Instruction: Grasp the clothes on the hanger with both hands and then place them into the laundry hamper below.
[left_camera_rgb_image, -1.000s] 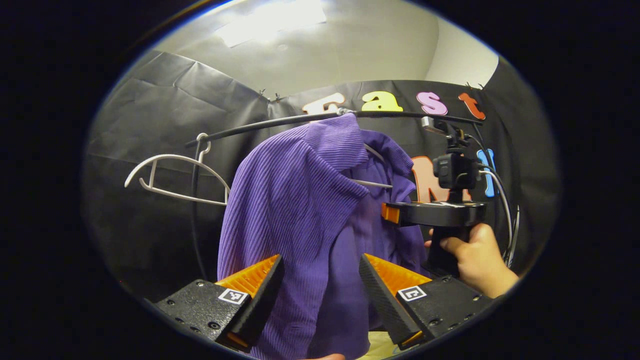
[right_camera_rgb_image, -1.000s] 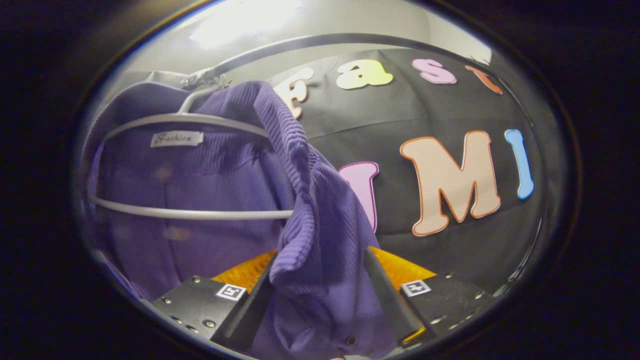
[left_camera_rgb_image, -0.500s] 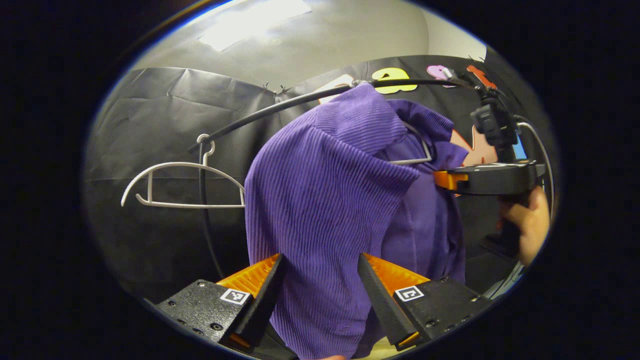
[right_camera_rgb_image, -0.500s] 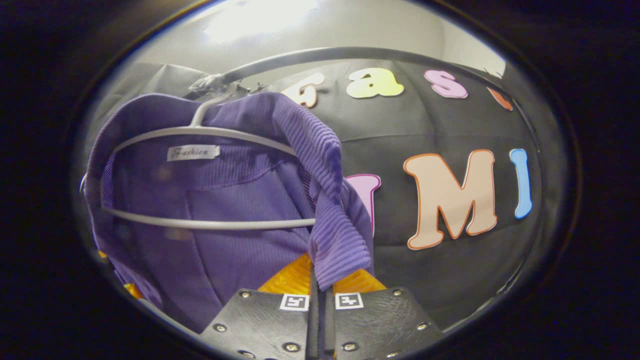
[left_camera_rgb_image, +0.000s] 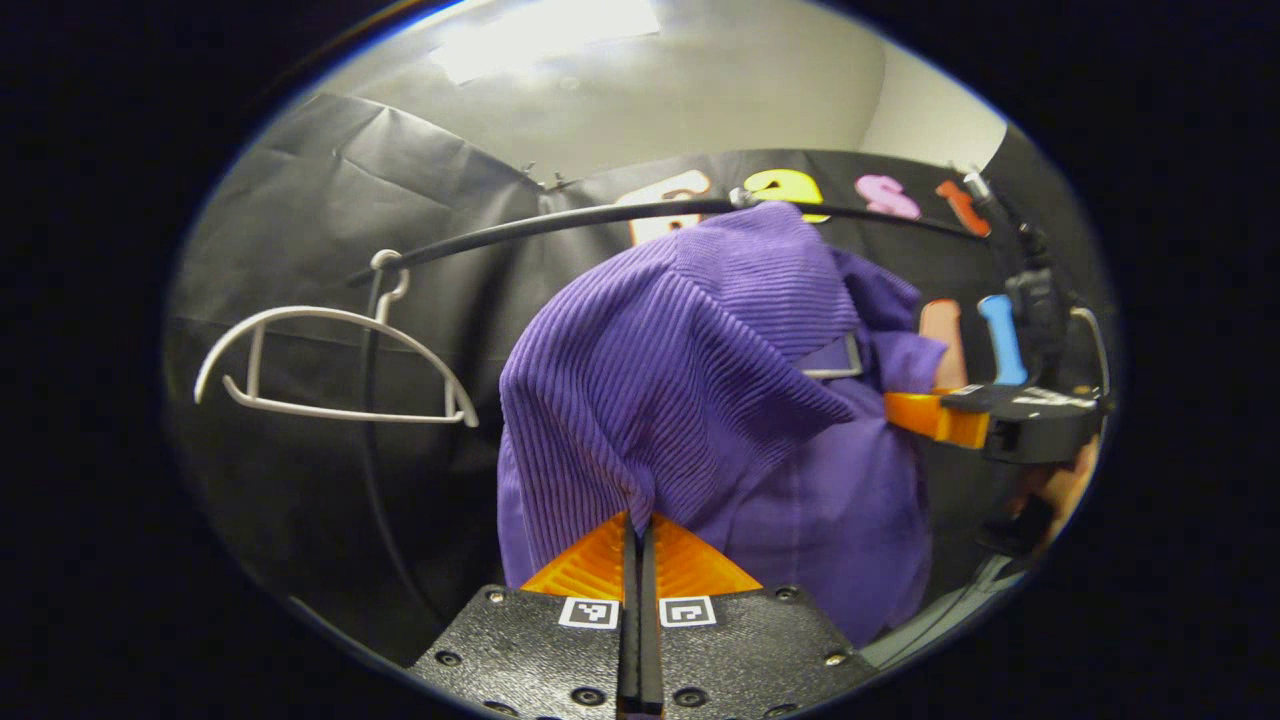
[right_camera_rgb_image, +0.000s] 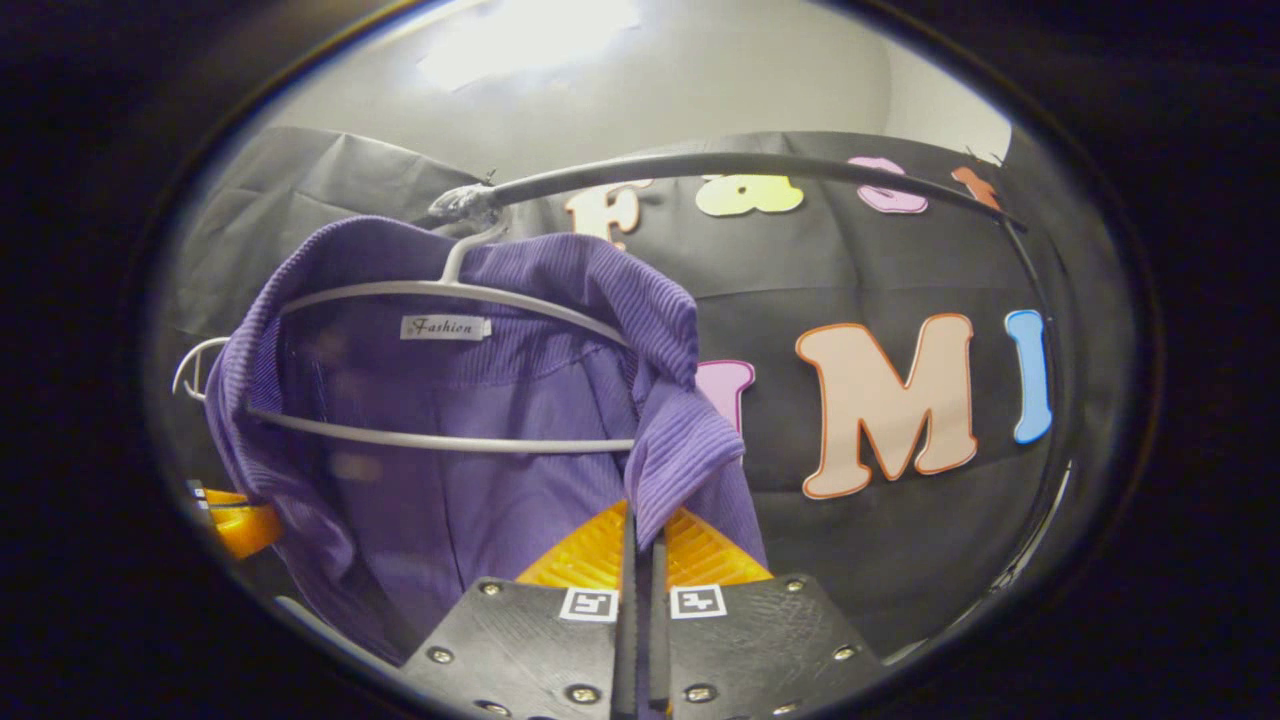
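Hanging from a grey hanger (right_camera_rgb_image: 440, 440) on the dark curved rail (right_camera_rgb_image: 720, 165), the purple garment (left_camera_rgb_image: 690, 400) was a ribbed, corduroy-like top with a folded collar and a smoother lining inside. In the right gripper view the neck opening faced the camera, the hanger's bar crossed the inside of the garment, and a small white label (right_camera_rgb_image: 445, 327) with cursive writing sat just under the hanger's upper arc at the back of the neck. The right tool (right_camera_rgb_image: 640, 525) had its orange fingers (right_camera_rgb_image: 590, 550) pressed together on the right front edge of the collar, the fabric pinched between them. In the left gripper view the garment's outer ribbed shoulder hung down to the left tool (left_camera_rgb_image: 638, 535), whose two orange fingers were closed on the lower edge of that fold. The right tool showed there too, at the far right side of the garment, with a hand (left_camera_rgb_image: 1060, 490) partly visible beneath it. An empty white hanger (left_camera_rgb_image: 330, 370) hung to the left on the same rail, well apart from the garment.
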